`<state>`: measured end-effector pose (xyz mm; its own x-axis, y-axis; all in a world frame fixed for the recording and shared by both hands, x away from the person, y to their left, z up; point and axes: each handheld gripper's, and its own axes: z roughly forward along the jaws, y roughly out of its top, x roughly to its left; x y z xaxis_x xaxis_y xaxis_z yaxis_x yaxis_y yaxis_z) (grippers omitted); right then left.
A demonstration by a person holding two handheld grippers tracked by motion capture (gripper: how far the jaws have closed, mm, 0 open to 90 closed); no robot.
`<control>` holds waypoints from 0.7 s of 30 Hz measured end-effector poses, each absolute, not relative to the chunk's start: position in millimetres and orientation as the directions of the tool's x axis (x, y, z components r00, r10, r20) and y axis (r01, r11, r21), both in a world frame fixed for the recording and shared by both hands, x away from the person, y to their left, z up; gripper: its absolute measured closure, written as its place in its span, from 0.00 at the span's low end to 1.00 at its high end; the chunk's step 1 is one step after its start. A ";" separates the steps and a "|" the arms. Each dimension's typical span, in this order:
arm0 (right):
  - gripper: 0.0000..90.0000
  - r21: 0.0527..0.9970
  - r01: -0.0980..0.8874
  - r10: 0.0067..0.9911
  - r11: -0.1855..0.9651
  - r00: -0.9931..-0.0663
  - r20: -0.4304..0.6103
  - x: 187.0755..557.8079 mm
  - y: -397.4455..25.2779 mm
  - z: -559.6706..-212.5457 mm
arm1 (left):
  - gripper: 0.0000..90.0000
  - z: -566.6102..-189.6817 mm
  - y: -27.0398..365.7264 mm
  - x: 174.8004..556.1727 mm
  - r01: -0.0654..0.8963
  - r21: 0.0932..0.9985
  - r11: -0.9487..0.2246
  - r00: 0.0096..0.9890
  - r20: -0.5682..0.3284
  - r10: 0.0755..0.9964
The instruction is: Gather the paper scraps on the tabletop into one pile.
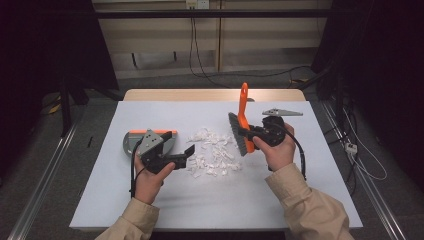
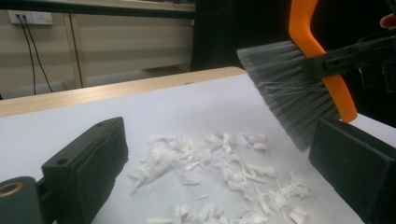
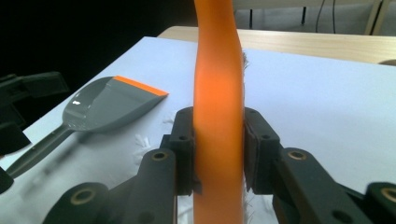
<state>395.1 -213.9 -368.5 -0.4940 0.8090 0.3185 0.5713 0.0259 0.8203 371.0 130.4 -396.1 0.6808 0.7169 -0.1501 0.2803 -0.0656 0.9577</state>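
High view: the right gripper (image 1: pixel 250 133) clamps the orange brush (image 1: pixel 241 120) — handle pointing up and away — beside the white scraps (image 1: pixel 214 152); the left gripper (image 1: pixel 184 154), jaws spread, hovers by the grey dustpan (image 1: pixel 132 141).

Left gripper view: jaws apart, bristles (image 2: pixel 289 88) over the scraps (image 2: pixel 219 172).

Right gripper view: jaws pinch the brush handle (image 3: pixel 219 121) — dustpan (image 3: pixel 105 107) lying flat to the left.

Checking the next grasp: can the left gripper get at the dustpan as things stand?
Probably yes. The left gripper is open and empty. The dustpan lies on the table just behind that hand, with the scraps on the other side, but the gripper points away and must turn back.
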 end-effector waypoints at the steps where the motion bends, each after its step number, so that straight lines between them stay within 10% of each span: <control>1: 0.77 0.817 0.575 0.809 0.027 -0.493 0.320 395.1 -216.5 -368.5 | 0.05 -395.5 132.3 371.0 0.280 0.958 -0.068 0.683 -0.149 0.715; 21: 0.77 0.802 0.596 0.851 0.037 -0.440 0.288 393.1 -248.5 -375.1 | 0.05 -395.4 172.5 364.5 0.293 0.954 -0.058 0.665 -0.160 0.730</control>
<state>393.1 -248.5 -375.1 -0.4400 0.8506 0.2879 0.5956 0.0365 0.8024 364.5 172.5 -395.4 0.6645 0.7300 -0.1597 0.2931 -0.0581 0.9543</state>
